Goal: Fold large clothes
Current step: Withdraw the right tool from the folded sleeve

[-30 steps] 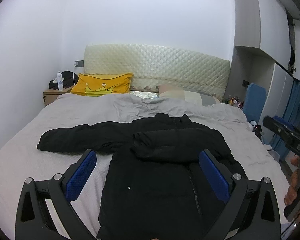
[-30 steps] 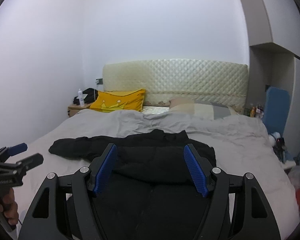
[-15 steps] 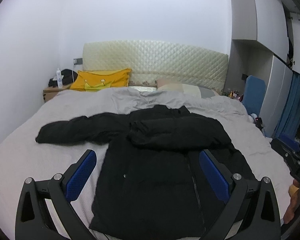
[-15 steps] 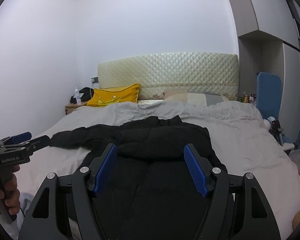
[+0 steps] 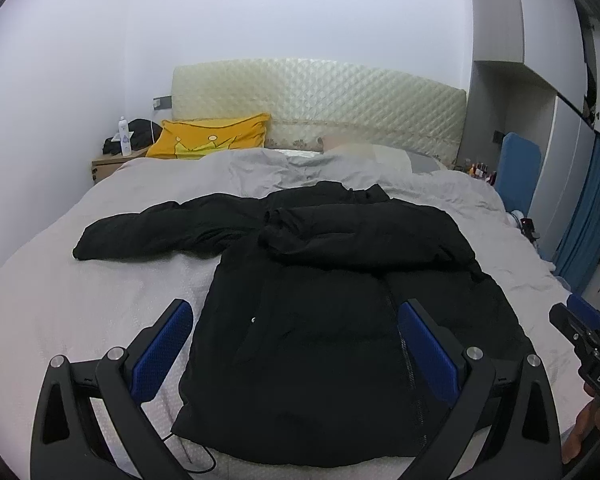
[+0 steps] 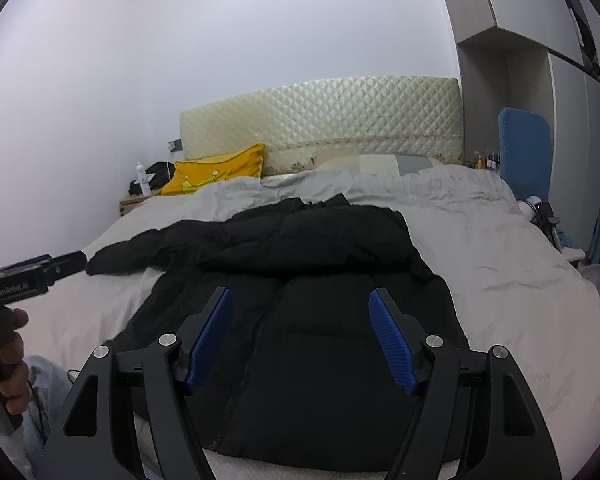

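Observation:
A black puffer jacket lies flat on the grey bed, zipper up, hem toward me. Its left sleeve stretches out to the left; the right sleeve is folded across the chest. My left gripper hangs open above the jacket's lower left part, nothing between its blue pads. My right gripper stands open over the jacket's lower middle, also empty. Each gripper shows at the edge of the other's view, held by a hand.
A yellow pillow and a quilted headboard are at the bed's far end. A nightstand with a bottle stands back left. A blue chair and wardrobes line the right side. A thin cable runs by the hem.
Both grippers have sunk toward the bed and the jacket's hem, so the jacket fills more of each view. Their jaws stay as wide as before.

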